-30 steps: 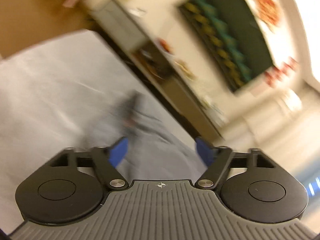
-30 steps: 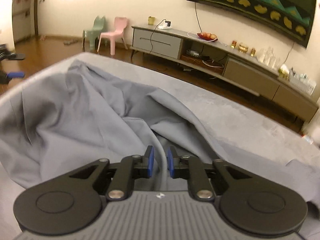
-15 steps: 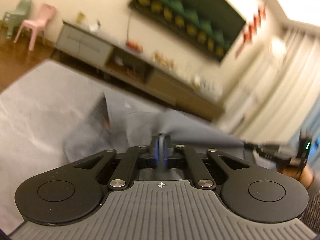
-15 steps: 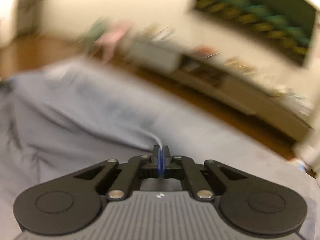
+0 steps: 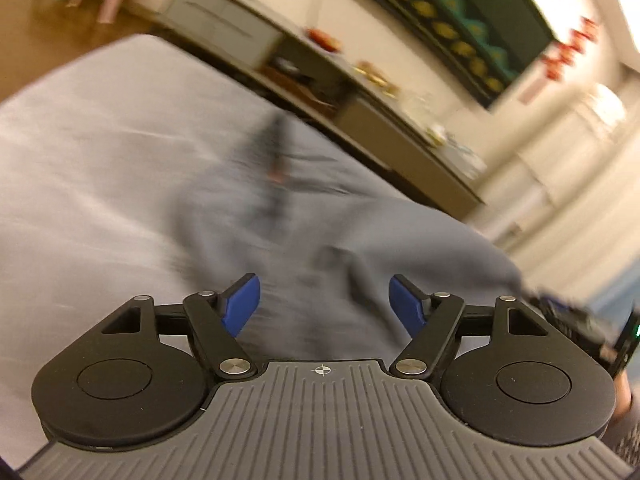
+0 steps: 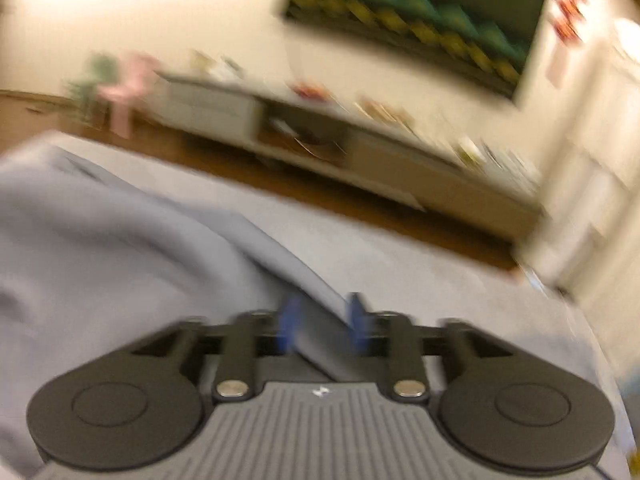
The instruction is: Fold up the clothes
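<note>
A grey-blue garment lies rumpled on a pale grey padded surface; the left wrist view is blurred. My left gripper hovers over the garment's near part, open wide, with nothing between its blue pads. In the right wrist view, also blurred, the garment fills the left side. One folded edge of it runs between the fingers of my right gripper. The jaws stand apart and do not pinch the cloth. The other gripper's black body shows at the left view's right edge.
Beyond the surface's far edge there is wooden floor. A long low cabinet with small items stands against the wall under a dark patterned hanging. Pink and green small chairs stand far left.
Half a second ago both grippers were shut on the garment. Both have now opened and let it go, the left wide and the right partly, and the cloth has dropped onto the surface.
</note>
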The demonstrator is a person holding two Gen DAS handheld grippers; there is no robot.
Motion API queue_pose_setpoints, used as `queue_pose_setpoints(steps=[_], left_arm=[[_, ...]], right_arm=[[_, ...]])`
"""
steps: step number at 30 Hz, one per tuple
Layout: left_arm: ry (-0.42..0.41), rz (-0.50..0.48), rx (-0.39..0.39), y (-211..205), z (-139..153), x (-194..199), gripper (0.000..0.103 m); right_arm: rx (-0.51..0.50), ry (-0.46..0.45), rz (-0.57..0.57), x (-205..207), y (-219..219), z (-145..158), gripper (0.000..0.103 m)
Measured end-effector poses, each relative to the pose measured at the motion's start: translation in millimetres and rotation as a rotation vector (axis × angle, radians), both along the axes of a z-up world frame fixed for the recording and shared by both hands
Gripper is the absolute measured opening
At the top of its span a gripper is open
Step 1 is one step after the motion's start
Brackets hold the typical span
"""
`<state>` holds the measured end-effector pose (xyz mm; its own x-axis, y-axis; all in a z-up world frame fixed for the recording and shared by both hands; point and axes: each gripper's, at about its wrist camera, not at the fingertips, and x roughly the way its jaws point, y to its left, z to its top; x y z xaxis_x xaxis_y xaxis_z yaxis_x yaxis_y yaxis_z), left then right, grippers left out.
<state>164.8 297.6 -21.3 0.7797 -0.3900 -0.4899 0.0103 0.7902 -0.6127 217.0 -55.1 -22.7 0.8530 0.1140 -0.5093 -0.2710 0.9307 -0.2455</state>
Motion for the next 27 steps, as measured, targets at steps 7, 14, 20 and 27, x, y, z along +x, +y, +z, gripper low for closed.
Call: queue_pose_setpoints(steps=[7,14,20,27], left_arm=[[-0.161,-0.471,0.455,-153,2,-18,0.037],[-0.185,-0.652,0.618,-181,-17,-45,0.029],[-0.281,-0.595,0.485,-108,19,-50,0.030],[-0.303,-0.279,0.352,-22,42,-31,0.040]], right_arm=[[0.080,0.067,0.357,28,110,37,0.080],[0.032,0.197,0.452,43,133,19,0.047],[0.073,0.266,0.384,52,107,2,0.011],[0.190,0.288,0.345,62,72,9,0.007]])
